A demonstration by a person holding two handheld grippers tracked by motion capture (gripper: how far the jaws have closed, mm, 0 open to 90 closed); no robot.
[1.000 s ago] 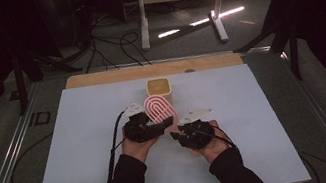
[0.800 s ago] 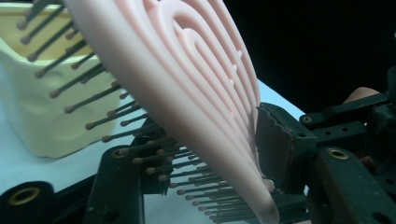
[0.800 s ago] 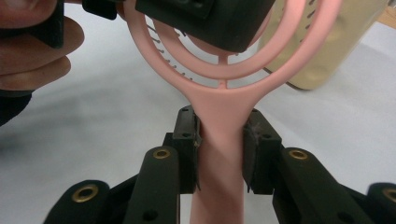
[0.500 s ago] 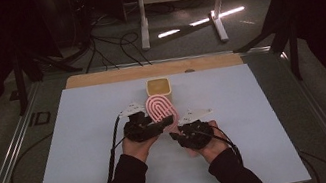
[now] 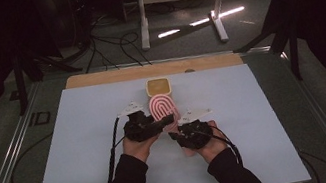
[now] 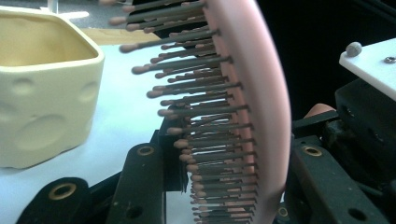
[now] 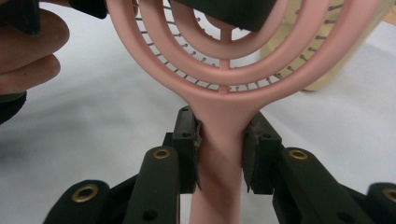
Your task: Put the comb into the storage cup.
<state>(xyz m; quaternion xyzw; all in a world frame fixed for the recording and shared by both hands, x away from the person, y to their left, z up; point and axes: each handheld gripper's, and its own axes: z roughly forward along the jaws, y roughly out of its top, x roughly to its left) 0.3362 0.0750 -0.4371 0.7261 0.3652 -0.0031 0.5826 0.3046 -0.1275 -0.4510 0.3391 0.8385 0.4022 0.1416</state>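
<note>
Holding a pink brush (image 5: 162, 109) between both my claws, I have it just above the white mat (image 5: 82, 136), near the table's middle. My right claw (image 7: 219, 149) is clamped on the handle, pads pressing either side of it. My left claw (image 6: 219, 154) has just been closing and now squeezes the head, one jaw on the bristles (image 6: 187, 112), one on the curved back. In the high view the left claw (image 5: 149, 124) sits at nine o'clock of the head, the right claw (image 5: 186, 133) at five o'clock. A cream cup (image 5: 158, 86) stands just beyond, at twelve o'clock of the brush.
</note>
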